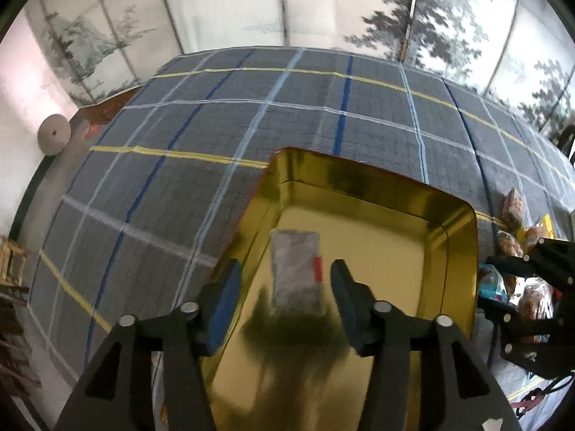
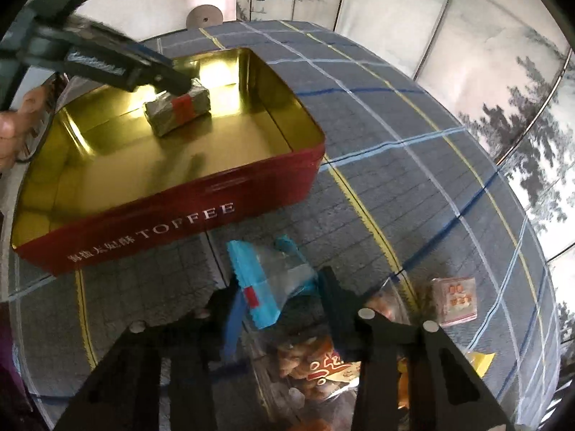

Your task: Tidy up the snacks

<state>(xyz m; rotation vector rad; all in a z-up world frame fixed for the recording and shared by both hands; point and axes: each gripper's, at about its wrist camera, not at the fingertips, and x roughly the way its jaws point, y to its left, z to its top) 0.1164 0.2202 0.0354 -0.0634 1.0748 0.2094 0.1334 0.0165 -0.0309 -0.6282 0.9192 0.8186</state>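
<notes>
Surface, left wrist view: grey plaid tablecloth (image 1: 215, 165) is covering the table, with painted tree panels (image 1: 431, 18) standing behind it.
Tin, left wrist view: gold-lined tin (image 1: 449, 237) is sitting open on the cloth under the left gripper (image 1: 285, 287).
Left gripper: its fingers are standing spread apart, one on each side of the silver packet (image 1: 296, 273) without touching it.
Silver packet: it is lying inside the tin, a red label on its right edge.
Far right: the right gripper (image 1: 532, 287) is showing beside a heap of snack bags (image 1: 512, 208).

Surface, right wrist view: the same plaid cloth (image 2: 413, 179) is running under everything.
Tin, right wrist view: red outside and lettered TOFFEE (image 2: 187, 222), it is holding the silver packet (image 2: 178, 109) toward its far side, with the left gripper's tip (image 2: 172, 79) hanging over it.
Right gripper (image 2: 278, 298): its jaws are standing open around a blue-and-clear snack bag (image 2: 266, 283); whether they are touching it, I cannot tell.
Other snacks: an orange-printed bag (image 2: 316, 362) is lying below the fingers and a small pink-printed packet (image 2: 454, 300) to the right on the cloth.
</notes>
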